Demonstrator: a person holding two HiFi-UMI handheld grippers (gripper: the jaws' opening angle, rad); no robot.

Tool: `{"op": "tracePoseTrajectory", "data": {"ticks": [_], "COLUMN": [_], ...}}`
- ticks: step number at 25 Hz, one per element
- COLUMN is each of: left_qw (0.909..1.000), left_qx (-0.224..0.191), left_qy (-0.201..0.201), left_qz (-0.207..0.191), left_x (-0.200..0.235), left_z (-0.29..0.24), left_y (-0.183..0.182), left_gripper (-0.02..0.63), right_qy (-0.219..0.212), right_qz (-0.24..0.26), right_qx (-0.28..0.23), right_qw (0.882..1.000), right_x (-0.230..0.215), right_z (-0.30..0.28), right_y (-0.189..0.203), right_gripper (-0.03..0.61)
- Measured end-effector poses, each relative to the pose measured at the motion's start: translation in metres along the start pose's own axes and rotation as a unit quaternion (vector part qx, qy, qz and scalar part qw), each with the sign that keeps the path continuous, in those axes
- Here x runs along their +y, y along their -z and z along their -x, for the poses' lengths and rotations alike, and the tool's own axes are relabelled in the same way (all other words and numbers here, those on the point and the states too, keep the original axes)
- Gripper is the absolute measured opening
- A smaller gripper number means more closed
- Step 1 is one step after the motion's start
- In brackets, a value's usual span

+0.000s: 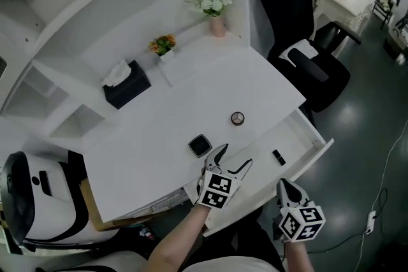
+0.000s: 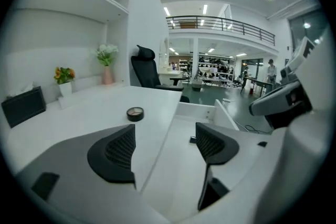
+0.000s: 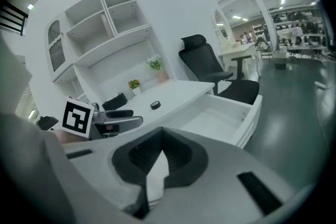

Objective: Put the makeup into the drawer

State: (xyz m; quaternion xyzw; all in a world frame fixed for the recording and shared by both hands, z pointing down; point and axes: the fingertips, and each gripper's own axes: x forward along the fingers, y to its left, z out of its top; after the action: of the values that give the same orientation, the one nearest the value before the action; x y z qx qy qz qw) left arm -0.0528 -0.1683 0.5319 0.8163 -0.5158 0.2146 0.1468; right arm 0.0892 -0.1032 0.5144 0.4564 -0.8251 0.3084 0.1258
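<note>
A round makeup compact [image 1: 237, 118] lies on the white desk [image 1: 191, 105], and a square black compact [image 1: 199, 146] lies nearer the front edge. The drawer [image 1: 317, 139] under the desk stands pulled out, with a small black item [image 1: 279, 157] on its floor. My left gripper [image 1: 233, 160] hovers over the desk's front edge and the drawer, jaws wide open and empty. In the left gripper view, the round compact [image 2: 135, 113] sits ahead to the left. My right gripper [image 1: 285, 187] hangs in front of the drawer, its pads [image 3: 173, 157] together with nothing between them.
A black tissue box [image 1: 126, 85], a small orange flower pot [image 1: 163, 46] and a vase of white flowers [image 1: 215, 9] stand at the back of the desk. A black office chair [image 1: 306, 54] stands to the right, next to the drawer's end. Shelves rise behind the desk.
</note>
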Motion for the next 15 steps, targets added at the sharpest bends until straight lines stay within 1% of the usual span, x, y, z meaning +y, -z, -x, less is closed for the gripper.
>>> {"op": "tracePoseTrajectory", "data": {"ticks": [4, 9, 12, 15], "left_qw": [0.9987, 0.9955, 0.9937, 0.9928], "left_qx": [-0.007, -0.005, -0.002, 0.003], "left_qy": [-0.048, -0.092, -0.108, -0.115], "left_qz": [0.013, 0.023, 0.031, 0.036], "left_x": [0.038, 0.081, 0.101, 0.118], "left_z": [0.028, 0.054, 0.064, 0.07], "left_y": [0.006, 0.018, 0.025, 0.033], "left_gripper": [0.353, 0.353, 0.353, 0.357], "right_qy": [-0.036, -0.067, -0.078, -0.085], "right_qz": [0.023, 0.043, 0.051, 0.055], "right_qx": [0.012, 0.024, 0.032, 0.041], "right_qw": [0.999, 0.997, 0.995, 0.994], "right_x": [0.029, 0.057, 0.069, 0.079], "right_z": [-0.016, -0.03, -0.035, -0.038], "right_y": [0.0, 0.001, 0.005, 0.01], "right_gripper": [0.002, 0.002, 0.002, 0.002]}}
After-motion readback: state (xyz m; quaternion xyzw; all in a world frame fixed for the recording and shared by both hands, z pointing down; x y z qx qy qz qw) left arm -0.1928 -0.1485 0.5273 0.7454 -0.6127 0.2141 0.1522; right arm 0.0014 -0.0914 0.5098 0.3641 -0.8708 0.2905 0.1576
